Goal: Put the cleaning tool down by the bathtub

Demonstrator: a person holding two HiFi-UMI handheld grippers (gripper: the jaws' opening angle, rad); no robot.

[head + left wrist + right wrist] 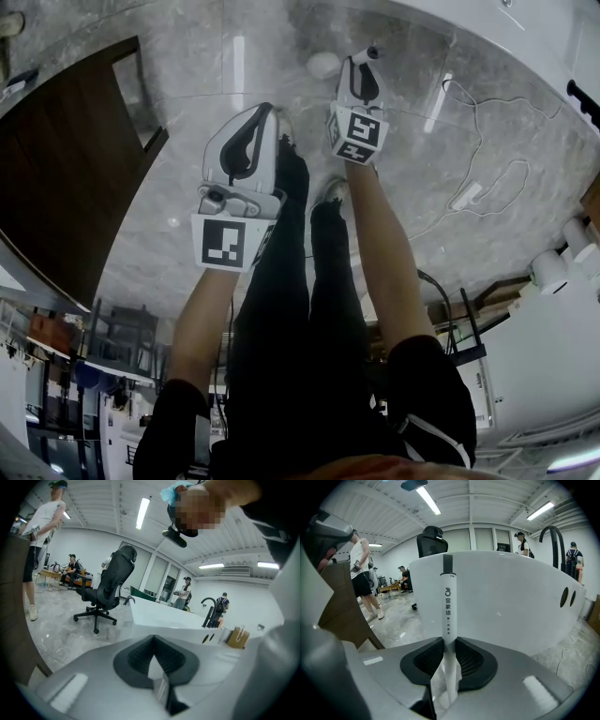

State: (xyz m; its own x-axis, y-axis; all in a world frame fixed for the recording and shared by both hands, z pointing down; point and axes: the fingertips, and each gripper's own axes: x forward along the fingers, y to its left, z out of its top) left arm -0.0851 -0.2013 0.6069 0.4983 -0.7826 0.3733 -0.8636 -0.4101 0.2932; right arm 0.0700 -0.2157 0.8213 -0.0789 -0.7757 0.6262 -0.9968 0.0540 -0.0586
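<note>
1. Currently the right gripper (449, 641) has its jaws pinching the tool (448, 602). The tool is a white stick with a dark band near the top and print down its side, and it stands upright out of the jaws.
2. In the right gripper view the tool sits in front of the white tub (511, 597) wall. A black tap (551, 538) rises over the rim at the right.
3. In the head view the tool's tip (372, 53) pokes just past the right gripper (359, 80). It is held above the marble floor (234, 75), near the tub (525, 28) at top right but apart from it.
4. The left gripper (154, 651) has its jaws pressed together with nothing between them. In the head view it (248, 141) is beside the right gripper and nearer the person.
5. A white cable (487, 178) lies on the floor between the right arm and the tub.
6. A brown panel (66, 159) is at the left.
7. The left gripper view shows a black chair (110, 585) on the floor, left of the tub (164, 618).
</note>
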